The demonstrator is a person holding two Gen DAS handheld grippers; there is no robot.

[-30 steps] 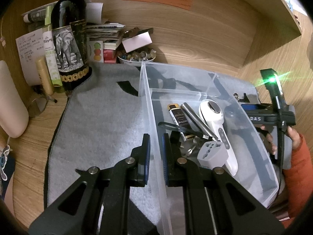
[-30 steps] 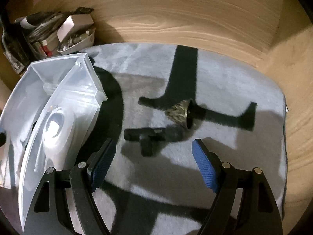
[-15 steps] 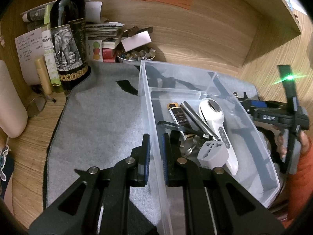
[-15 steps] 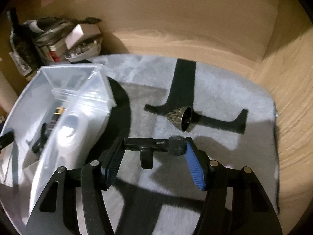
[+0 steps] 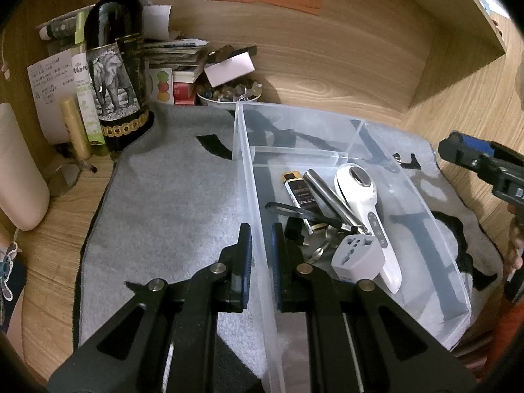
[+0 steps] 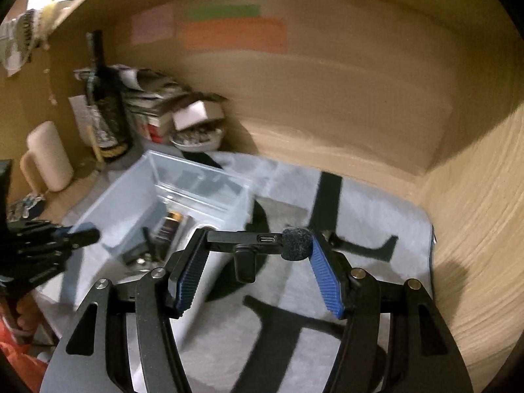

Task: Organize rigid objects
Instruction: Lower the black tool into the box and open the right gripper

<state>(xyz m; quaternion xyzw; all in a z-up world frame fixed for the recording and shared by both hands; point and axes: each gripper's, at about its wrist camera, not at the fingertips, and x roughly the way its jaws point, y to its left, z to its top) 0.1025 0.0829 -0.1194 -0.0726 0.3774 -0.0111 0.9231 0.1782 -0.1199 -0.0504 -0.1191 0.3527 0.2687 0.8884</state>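
The right gripper (image 6: 258,250) pinches a small black microphone (image 6: 253,240) end to end between its ribbed blue pads, lifted clear of the fuzzy grey mat (image 6: 344,216). It is a slim matte bar with a charging port, a clip below and a round furry windscreen at one end. The left gripper (image 5: 262,255) is clamped on the thin side wall of the clear plastic bin (image 5: 244,150). Inside lie a glossy white handheld device (image 5: 370,209), a boxy grey plug adapter (image 5: 357,258), a metal tube (image 5: 330,196) and a black lighter (image 5: 296,190).
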